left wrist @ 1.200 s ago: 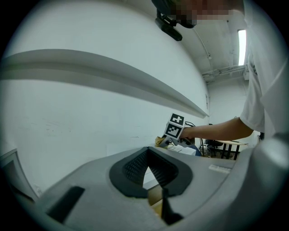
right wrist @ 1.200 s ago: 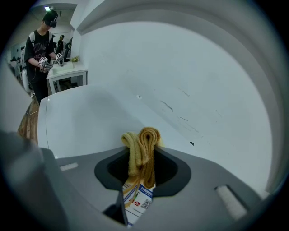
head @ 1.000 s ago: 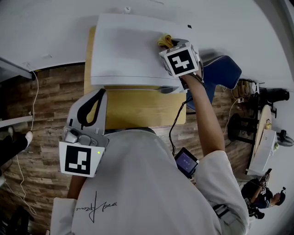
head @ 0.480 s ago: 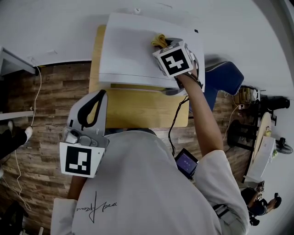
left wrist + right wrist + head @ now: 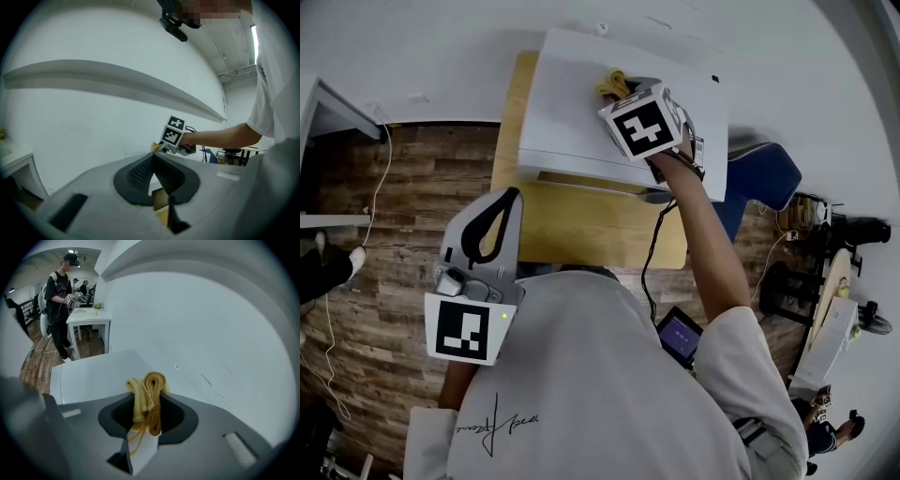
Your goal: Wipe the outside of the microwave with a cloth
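The microwave [image 5: 572, 103] is set on a wooden table [image 5: 581, 225] against the white wall, with its white top turned up to the head view. A yellow cloth [image 5: 149, 394] is bunched and clamped between the jaws of the right gripper [image 5: 626, 97]. A padded fold is thus offered to the top panel near its rear edge, seemingly for a wiping stroke. The left gripper [image 5: 508, 197] is kept low by the body, well apart from the microwave. Its jaws are brought together on nothing, apparently to be out of the way. Compared with a second ago, the cloth is found further left across the top, away from the right edge. The left gripper is unmoved.
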Tool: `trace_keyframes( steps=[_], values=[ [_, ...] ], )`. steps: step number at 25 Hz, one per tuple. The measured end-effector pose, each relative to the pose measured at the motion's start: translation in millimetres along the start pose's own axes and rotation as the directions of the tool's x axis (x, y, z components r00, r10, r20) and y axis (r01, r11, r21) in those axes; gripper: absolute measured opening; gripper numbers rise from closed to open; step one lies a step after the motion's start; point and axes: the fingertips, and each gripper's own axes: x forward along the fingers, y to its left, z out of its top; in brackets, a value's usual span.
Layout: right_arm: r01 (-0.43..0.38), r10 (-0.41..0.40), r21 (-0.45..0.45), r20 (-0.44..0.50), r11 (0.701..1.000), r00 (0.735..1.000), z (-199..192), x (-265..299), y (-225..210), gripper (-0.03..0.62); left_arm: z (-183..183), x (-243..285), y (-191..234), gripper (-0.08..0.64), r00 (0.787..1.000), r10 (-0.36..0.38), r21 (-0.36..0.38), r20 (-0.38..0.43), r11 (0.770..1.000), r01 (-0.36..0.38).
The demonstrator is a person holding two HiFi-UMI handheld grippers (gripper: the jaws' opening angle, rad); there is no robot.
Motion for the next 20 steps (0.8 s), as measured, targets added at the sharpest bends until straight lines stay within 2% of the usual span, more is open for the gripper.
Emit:
trace_keyframes(
  steps=[20],
  values=[
    [-0.126,0.136,-0.1,0.096,0.987,0.986,82.0,20.0,67.5,0.121,-5.3,-28.1,30.8,-0.005,0.991,0.13,-0.027,-0.015,0.991,-0.131]
  ],
)
